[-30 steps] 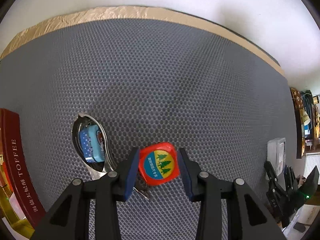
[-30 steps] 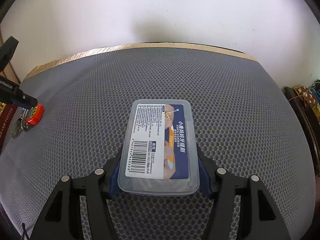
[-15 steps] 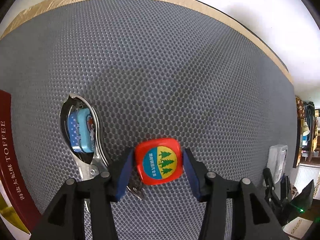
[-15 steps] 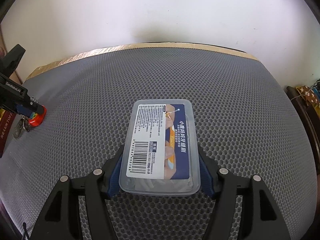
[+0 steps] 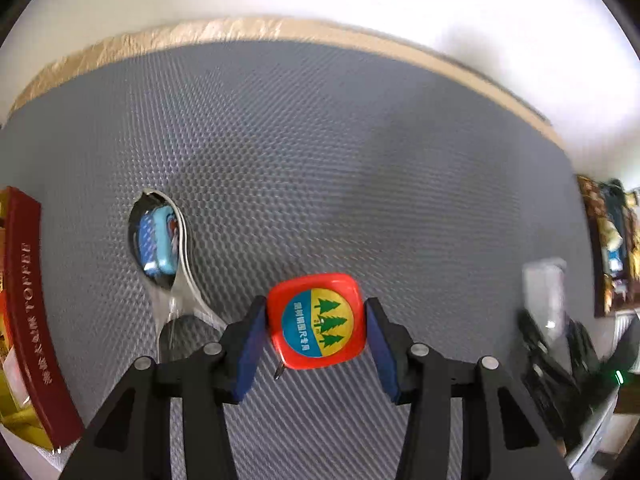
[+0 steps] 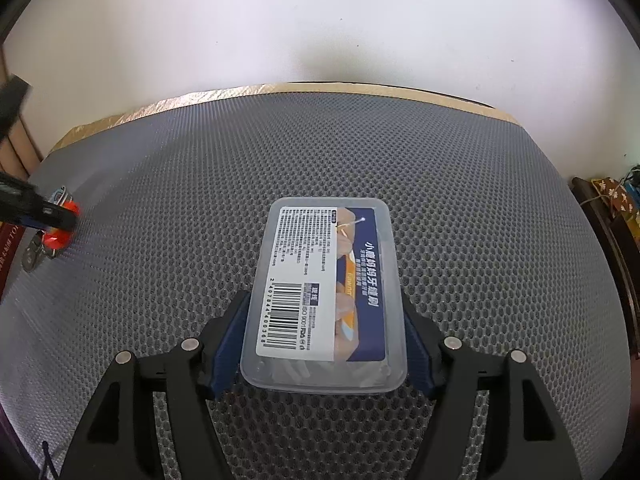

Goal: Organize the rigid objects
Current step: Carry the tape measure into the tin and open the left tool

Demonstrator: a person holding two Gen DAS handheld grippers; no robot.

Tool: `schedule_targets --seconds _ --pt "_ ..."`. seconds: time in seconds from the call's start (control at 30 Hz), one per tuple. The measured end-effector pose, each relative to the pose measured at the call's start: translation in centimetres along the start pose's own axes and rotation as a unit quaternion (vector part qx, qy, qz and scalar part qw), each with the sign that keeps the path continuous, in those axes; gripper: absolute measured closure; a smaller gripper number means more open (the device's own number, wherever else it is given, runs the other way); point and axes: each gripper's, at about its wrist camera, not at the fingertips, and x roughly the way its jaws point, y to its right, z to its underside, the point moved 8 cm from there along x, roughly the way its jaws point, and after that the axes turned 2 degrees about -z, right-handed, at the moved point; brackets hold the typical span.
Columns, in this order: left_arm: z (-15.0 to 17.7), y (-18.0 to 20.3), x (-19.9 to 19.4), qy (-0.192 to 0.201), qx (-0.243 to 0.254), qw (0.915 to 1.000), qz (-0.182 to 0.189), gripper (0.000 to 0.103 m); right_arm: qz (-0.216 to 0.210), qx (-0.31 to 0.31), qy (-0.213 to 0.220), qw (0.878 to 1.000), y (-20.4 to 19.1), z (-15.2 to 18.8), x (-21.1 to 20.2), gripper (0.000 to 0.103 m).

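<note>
Evidently each hand had an object between its fingers, and the step in hand looked like carrying both to their places on the grey honeycomb mat (image 6: 360,152). To do it well, I judged, the left gripper (image 5: 316,338) needed to keep its pads square on the flat sides of the red tape measure (image 5: 317,320): the case is smooth and rounded at the corners, so a tilted grip could let it twist out. A small metal tip hung below the case and could snag the mat if it were dragged rather than lifted. The measure sat between the blue pads, which closed on it from either side at a middling width; the left pad touched the case, and the right one appeared to as well. Just to the left lay a metal spoon (image 5: 176,280), its bowl mirroring something blue, and a dark red toffee box (image 5: 34,312) stood at the mat's left edge, so the likeliest fault was bumping the spoon.

The right gripper (image 6: 324,344) held a clear plastic box of interdental brushes (image 6: 326,288), label up, its near end clamped between widely spread pads. Held only at one end, the long box might droop or pivot, so a level, slow carry seemed wise. It sat near the middle of the mat, well apart from the tape measure.
</note>
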Motion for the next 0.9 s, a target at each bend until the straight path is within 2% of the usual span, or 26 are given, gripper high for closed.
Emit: schedule_targets --seconds 0.1,0.17,0.27,0.37,0.47,0.63,0.77,0.9 --pt "2.0 -0.5 -3.2 0.023 -0.009 0.9994 0.023 0.054 0.003 -0.002 0.000 1.000 -0.3 0.0 0.0 0.036" --pt "3.3 -3.3 -6.1 0.044 -0.022 0.9983 0.031 0.054 0.004 -0.003 -0.001 1.000 -0.4 0.0 0.0 0.036" --pt "5.4 -8.5 -9.6 0.067 -0.050 0.9962 0.024 0.054 0.008 -0.005 -0.001 1.000 -0.8 0.1 0.2 0.036" --pt "8.5 -15.8 -11.5 0.073 -0.087 0.9934 -0.018 0.054 0.010 -0.005 -0.001 1.000 -1.0 0.0 0.3 0.036" --pt "9.4 -23.6 -13.4 0.067 -0.131 0.9863 -0.074 0.054 0.012 -0.006 -0.002 1.000 -1.4 0.0 0.4 0.036" --pt "11.5 -33.8 -13.9 0.052 -0.180 0.9761 -0.110 0.054 0.013 -0.006 -0.002 1.000 -1.4 0.0 0.5 0.036" --pt "12.0 -35.9 -13.3 0.057 -0.190 0.9728 -0.119 0.054 0.013 -0.006 -0.002 1.000 -1.3 0.0 0.4 0.036" --pt "12.5 -36.7 -12.1 0.043 -0.181 0.9765 -0.109 0.054 0.015 -0.006 -0.002 1.000 -1.2 -0.1 0.5 0.036"
